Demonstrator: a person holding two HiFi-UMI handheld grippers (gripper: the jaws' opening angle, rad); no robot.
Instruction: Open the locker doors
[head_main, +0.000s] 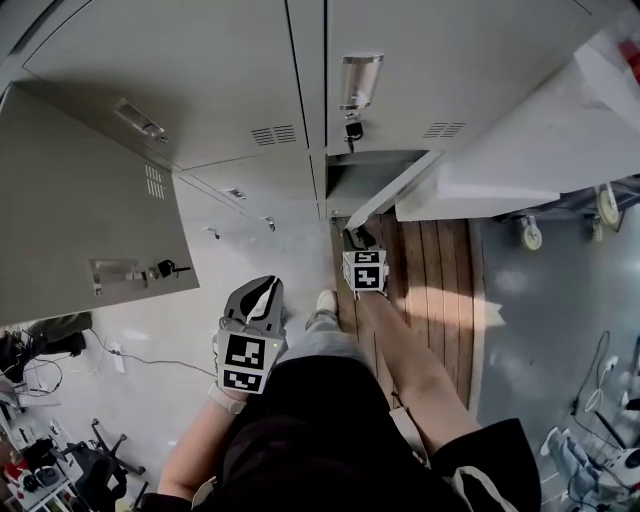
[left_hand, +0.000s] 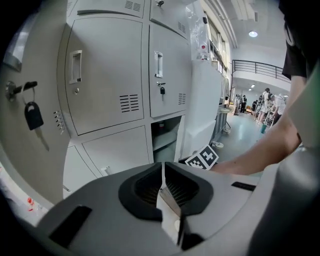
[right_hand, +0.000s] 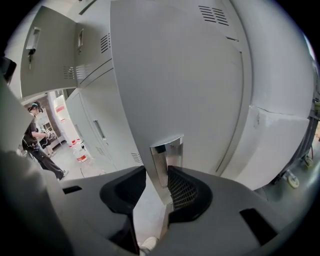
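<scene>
I face a bank of grey lockers (head_main: 200, 90). A lower locker door (head_main: 392, 197) stands ajar beside its dark compartment (head_main: 355, 185). My right gripper (head_main: 358, 240) is at that door's edge. In the right gripper view its jaws (right_hand: 157, 182) are shut on the door's chrome handle (right_hand: 167, 157), with the right pad against it. My left gripper (head_main: 262, 292) hangs low in front of the lockers, apart from them. It (left_hand: 162, 187) is shut with nothing between its pads. An upper-left door (head_main: 90, 210) stands wide open, with keys (head_main: 165, 268) in its lock.
A white wheeled cabinet (head_main: 520, 170) stands close to the right of the ajar door. A shut locker above has a chrome handle (head_main: 358, 80) with a key below it. My shoe (head_main: 327, 300) is on the floor near a wooden strip (head_main: 430, 290). Cables and clutter (head_main: 50, 450) lie lower left.
</scene>
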